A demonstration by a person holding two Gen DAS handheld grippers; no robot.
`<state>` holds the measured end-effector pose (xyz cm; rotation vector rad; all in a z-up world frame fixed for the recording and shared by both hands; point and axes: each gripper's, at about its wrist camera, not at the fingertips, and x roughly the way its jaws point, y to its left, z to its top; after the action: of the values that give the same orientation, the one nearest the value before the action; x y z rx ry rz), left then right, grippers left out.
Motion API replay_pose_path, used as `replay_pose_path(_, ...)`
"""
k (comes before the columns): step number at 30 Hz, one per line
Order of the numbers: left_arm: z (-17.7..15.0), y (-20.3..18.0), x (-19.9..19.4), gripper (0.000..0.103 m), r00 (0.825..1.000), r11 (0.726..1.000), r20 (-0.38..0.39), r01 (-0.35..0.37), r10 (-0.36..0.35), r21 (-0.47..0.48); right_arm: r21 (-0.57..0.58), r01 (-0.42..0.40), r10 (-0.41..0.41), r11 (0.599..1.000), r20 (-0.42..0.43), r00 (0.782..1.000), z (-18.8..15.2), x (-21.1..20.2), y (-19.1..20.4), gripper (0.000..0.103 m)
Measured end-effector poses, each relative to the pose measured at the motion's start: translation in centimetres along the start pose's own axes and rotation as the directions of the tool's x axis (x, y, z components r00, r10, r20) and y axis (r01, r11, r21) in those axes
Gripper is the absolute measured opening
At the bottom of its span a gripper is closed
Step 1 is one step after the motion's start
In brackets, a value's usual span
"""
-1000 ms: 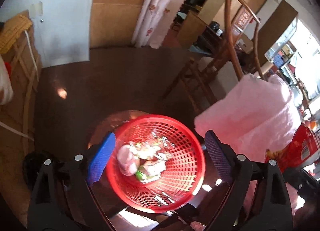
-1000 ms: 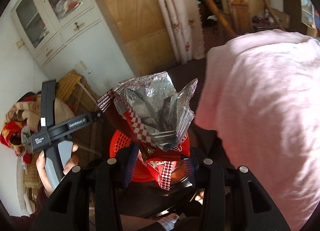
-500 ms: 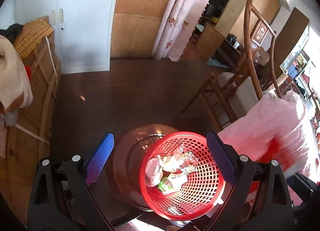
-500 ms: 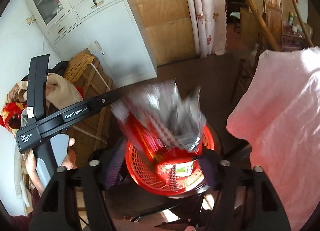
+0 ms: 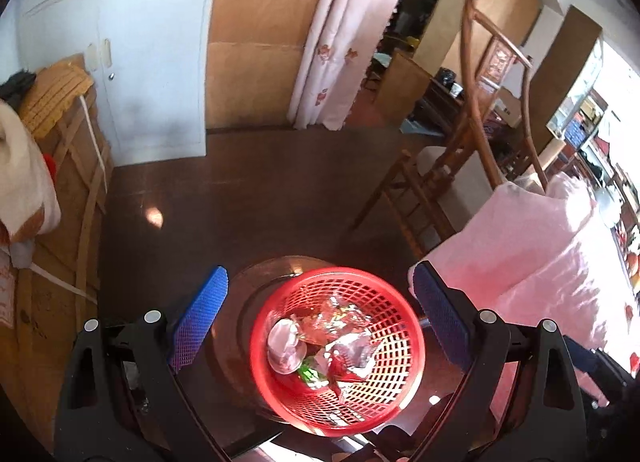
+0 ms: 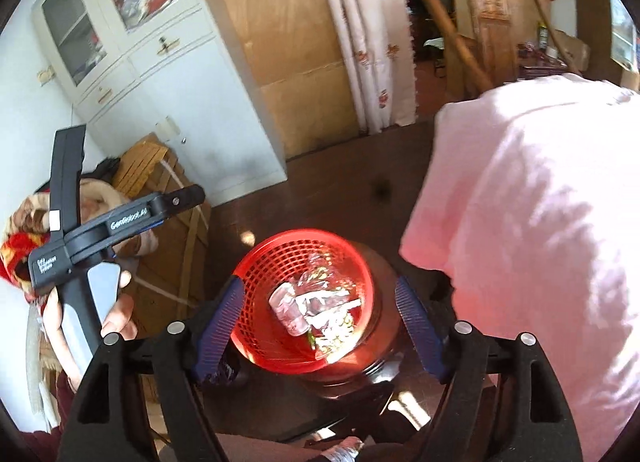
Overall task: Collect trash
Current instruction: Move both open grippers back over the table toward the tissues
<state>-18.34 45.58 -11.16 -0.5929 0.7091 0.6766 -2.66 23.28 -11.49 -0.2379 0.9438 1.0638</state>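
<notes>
The foil snack bag [image 6: 320, 304] has left your right gripper [image 6: 320, 326], whose jaws have just been opening and stand wide, empty, over the red basket [image 5: 404, 378]. Your left gripper [image 5: 318, 322] hovers wide too; more trash isn't visible.

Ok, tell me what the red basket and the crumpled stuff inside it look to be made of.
Red basket: apparently moulded plastic, slightly glossy; its walls are an even open lattice in one uniform colour.
Crumpled wrappers inside: likely foil-lined snack packaging; the creased silver faces glint, with red and green print showing. Whether it is true foil or metallised film is unclear.
</notes>
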Motion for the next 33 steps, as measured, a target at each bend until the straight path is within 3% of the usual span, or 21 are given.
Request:
replay_pose_path(10,-0.3,-6.3,-2.4,0.091,0.997,0.992,0.014,0.074,-0.076,0.103,0.035,0.046,-0.050,0.998,0.115,0.992,-0.4,-5.8,-3.7,0.080)
replay_pose_path(15,-1.0,-11.4,-3.5,0.094,0.993,0.973,0.024,0.108,-0.116,0.204,0.059,0.084,-0.093,0.995,0.164,0.982,-0.8,-8.8,-6.2,0.082)
replay_pose_path(26,-4.1,-23.8,-4.3,0.095,0.976,0.883,-0.038,0.212,-0.216,0.418,0.186,0.214,-0.253,0.959,0.218,0.943,-3.6,-16.0,-15.1,0.086)
replay_pose_path(33,-5.8,-31.3,-4.3,0.095,0.955,0.818,-0.096,0.290,-0.281,0.497,0.286,0.320,-0.388,0.903,0.223,0.894,-6.7,-21.8,-21.9,0.089)
